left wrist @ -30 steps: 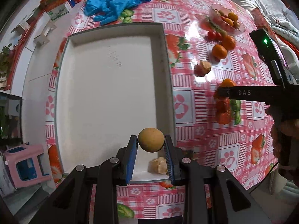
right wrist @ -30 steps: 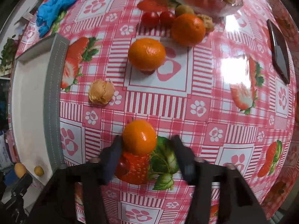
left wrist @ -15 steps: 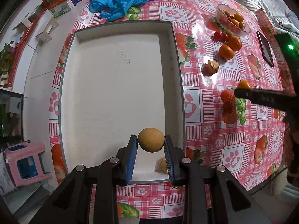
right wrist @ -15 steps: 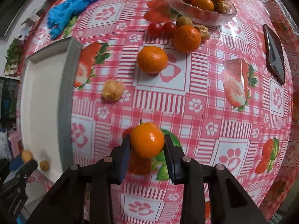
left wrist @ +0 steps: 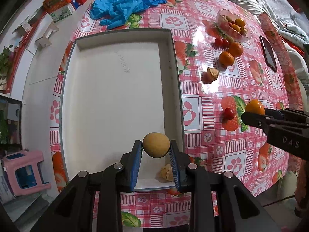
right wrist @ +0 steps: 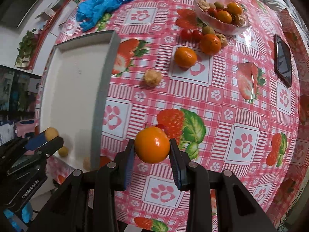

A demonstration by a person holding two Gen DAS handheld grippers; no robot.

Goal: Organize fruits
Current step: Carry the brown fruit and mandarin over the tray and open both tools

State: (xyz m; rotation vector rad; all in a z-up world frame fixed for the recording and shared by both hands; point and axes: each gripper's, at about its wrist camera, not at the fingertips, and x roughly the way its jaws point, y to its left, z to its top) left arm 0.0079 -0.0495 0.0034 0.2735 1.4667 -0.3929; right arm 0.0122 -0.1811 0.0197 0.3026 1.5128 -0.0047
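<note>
My left gripper [left wrist: 155, 144] is shut on a round tan fruit [left wrist: 156, 148] and hangs over the near right corner of the white tray [left wrist: 175, 61]. A husked fruit [left wrist: 167, 172] lies in that corner below it. My right gripper [right wrist: 152, 142] is shut on a small orange [right wrist: 152, 147], held above the strawberry-print tablecloth, right of the tray [right wrist: 104, 89]. A cherry tomato [left wrist: 228, 113] lies on the cloth under it. The left wrist view shows the right gripper [left wrist: 251, 116] with its orange [left wrist: 254, 107].
Farther back on the cloth lie two oranges [right wrist: 185, 57] [right wrist: 210, 41], a husked fruit [right wrist: 152, 77], two cherry tomatoes [right wrist: 191, 34] and a glass bowl [right wrist: 231, 30] of mixed fruit. A phone [right wrist: 283, 60] lies at the right, blue gloves [right wrist: 104, 3] behind the tray.
My right gripper closed on the small orange and lifted it off the cloth, leaving the cherry tomato below. The left gripper kept its hold on the tan fruit over the tray.
</note>
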